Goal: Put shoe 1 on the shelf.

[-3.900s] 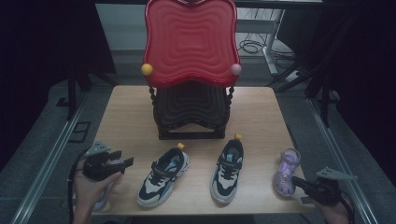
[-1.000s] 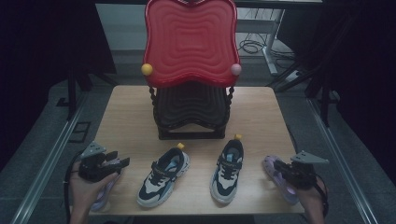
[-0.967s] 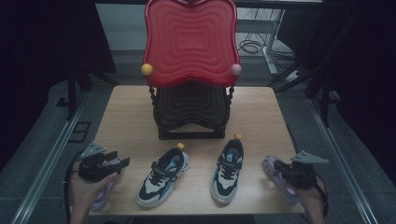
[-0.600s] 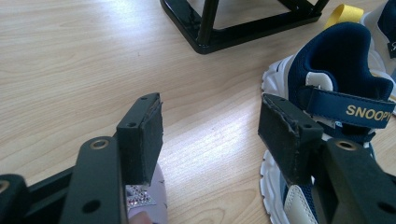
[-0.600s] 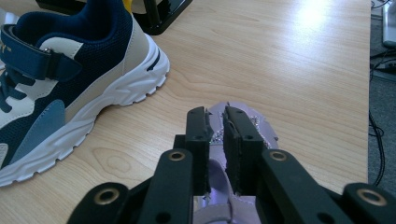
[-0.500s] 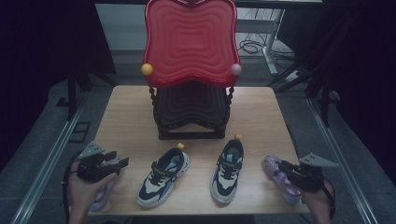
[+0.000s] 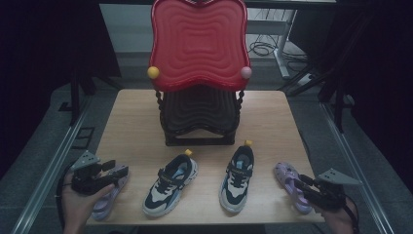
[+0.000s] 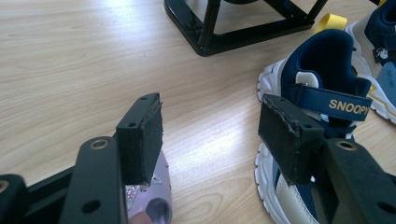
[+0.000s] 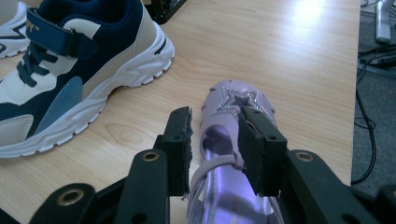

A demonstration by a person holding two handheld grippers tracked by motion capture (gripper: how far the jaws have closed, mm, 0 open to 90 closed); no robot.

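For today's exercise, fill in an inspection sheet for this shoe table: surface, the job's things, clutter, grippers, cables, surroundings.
Surface: wooden table, level, bare at the back corners.
Job's things: right purple sandal between the right gripper's jaws; left purple sandal under the left gripper.
Clutter: two navy sneakers; black rack with red tray.
Grippers: right gripper astride the sandal, jaws parted; left gripper open.
Cables: on the floor, back right.
Surroundings: dark; grey floor.
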